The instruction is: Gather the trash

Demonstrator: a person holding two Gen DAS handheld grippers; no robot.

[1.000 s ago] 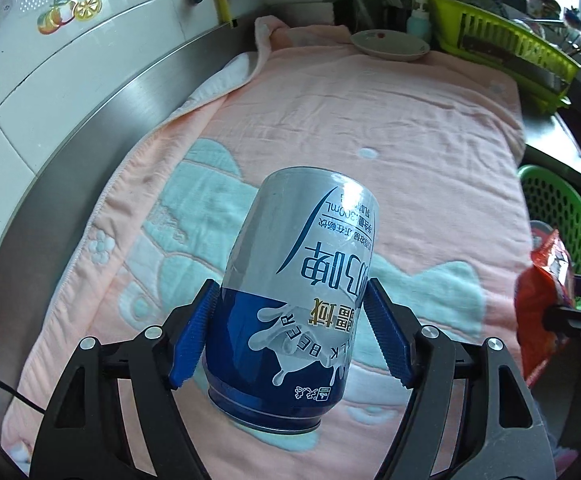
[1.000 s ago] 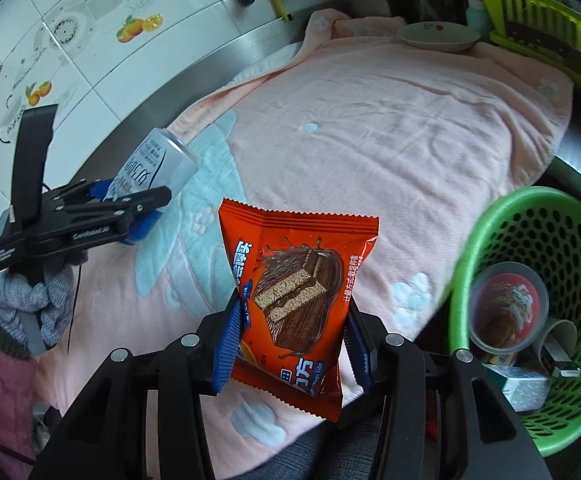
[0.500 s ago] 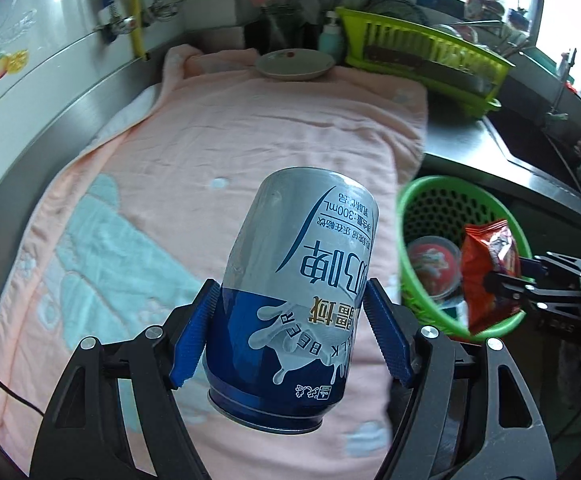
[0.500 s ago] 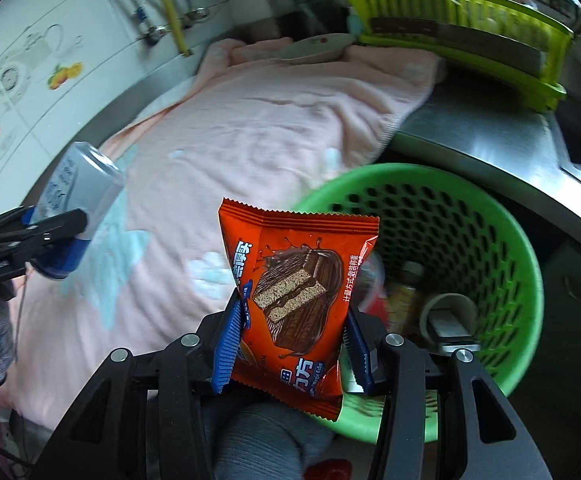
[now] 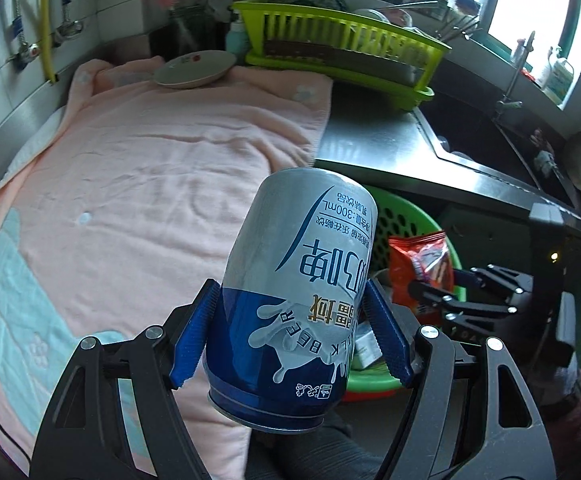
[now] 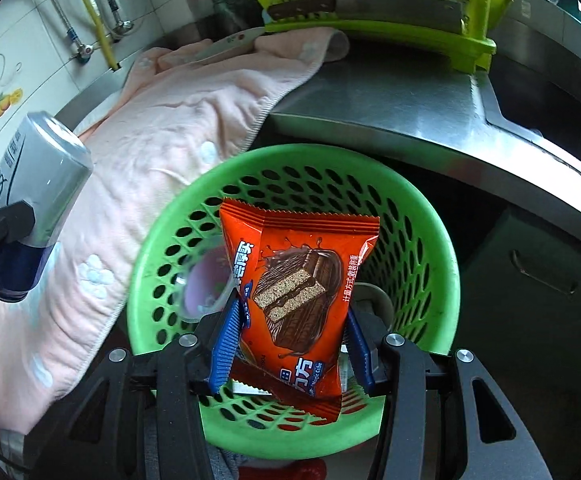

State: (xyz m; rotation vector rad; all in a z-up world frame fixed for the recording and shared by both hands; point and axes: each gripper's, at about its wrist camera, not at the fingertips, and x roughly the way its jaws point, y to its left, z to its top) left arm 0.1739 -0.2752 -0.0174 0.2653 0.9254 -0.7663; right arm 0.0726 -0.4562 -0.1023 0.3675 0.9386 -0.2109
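**Blue pads clamped on can and wrapper, above a green basket**

Blue ribbed pads point(image 5: 194, 332) of the left tool point(image 5: 290, 336) pressed against both sides of a silver-and-blue can point(image 5: 294, 300), gripped at its dark blue end, silver end pointing away and tilted slightly left, print reading upside down. Held in the air over the near right edge of the pink towel point(image 5: 150, 168), beside the basket. Same can at the far left of the right wrist view point(image 6: 26, 208), clear of the cloth.

Orange snack wrapper point(image 6: 298, 296) pinched upright between the blue pads point(image 6: 224, 348) of the right tool point(image 6: 290, 348), chocolate wafer picture facing the camera. Directly behind and below it, a green perforated basket point(image 6: 418, 248), sitting lower than the desk edge, with a pale round lid and other scraps blurred inside. From the left wrist view, same wrapper point(image 5: 420, 264) hanging over the basket point(image 5: 402, 216) in the black right tool point(image 5: 426, 292), reaching in from the right.

Further out, pink towel with pale blue patches spread over the steel desk point(image 6: 390, 96), its right edge draped near the basket. Shallow plate point(image 5: 194, 70) resting on the towel's far end. Beyond that, a lime dish rack point(image 5: 342, 48) with a cleaver point(image 6: 362, 10) laid across it. Dark sink point(image 5: 474, 128) to the far right, tiled wall with yellow pipe point(image 5: 46, 20) to the far left.
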